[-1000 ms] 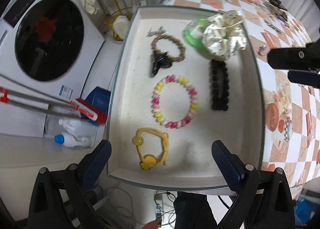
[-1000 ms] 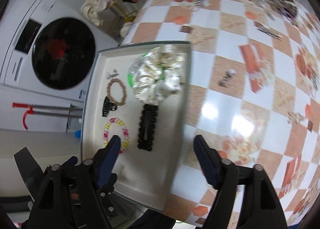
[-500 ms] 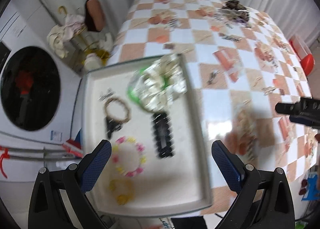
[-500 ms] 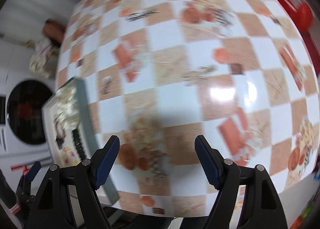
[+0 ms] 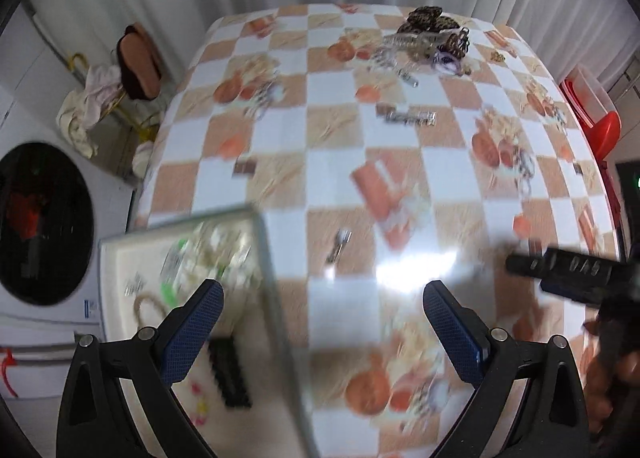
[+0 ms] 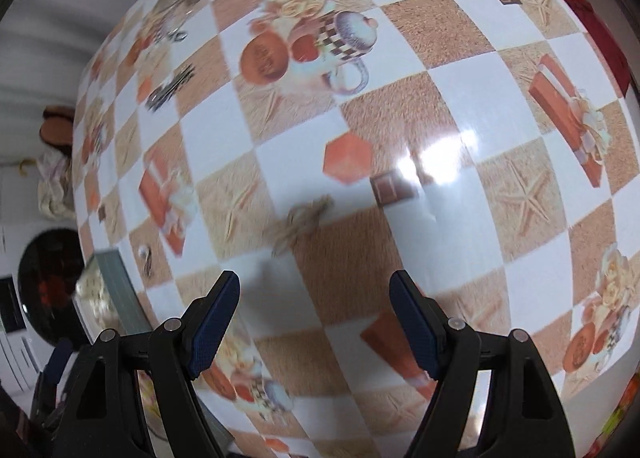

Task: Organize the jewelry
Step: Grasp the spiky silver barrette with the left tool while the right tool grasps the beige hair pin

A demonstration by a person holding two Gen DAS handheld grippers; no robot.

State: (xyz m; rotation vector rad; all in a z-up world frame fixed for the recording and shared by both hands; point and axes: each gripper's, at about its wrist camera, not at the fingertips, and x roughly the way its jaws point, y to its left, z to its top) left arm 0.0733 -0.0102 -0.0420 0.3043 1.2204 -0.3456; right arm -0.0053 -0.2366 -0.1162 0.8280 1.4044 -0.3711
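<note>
Your left gripper (image 5: 322,300) is spread wide with nothing between the pads, hovering over the right rim of the tray (image 5: 276,282). The tray sits at the table's (image 5: 360,162) near-left corner; inside it, blurred, are a cream scrunchie (image 5: 218,254) at the far end, a beaded brown bracelet (image 5: 150,310) left of it, and a black clip (image 5: 230,372) nearer you. A small silver piece (image 5: 338,248) lies on the cloth just right of the tray; a long clip (image 5: 410,116) lies well beyond the tray, and the main jewelry pile (image 5: 434,36) is at the far edge. Your right gripper (image 6: 314,300) is also spread and empty, over bare cloth well right of the tray, with a small tan knotted piece (image 6: 302,220) just ahead of its tips.
</note>
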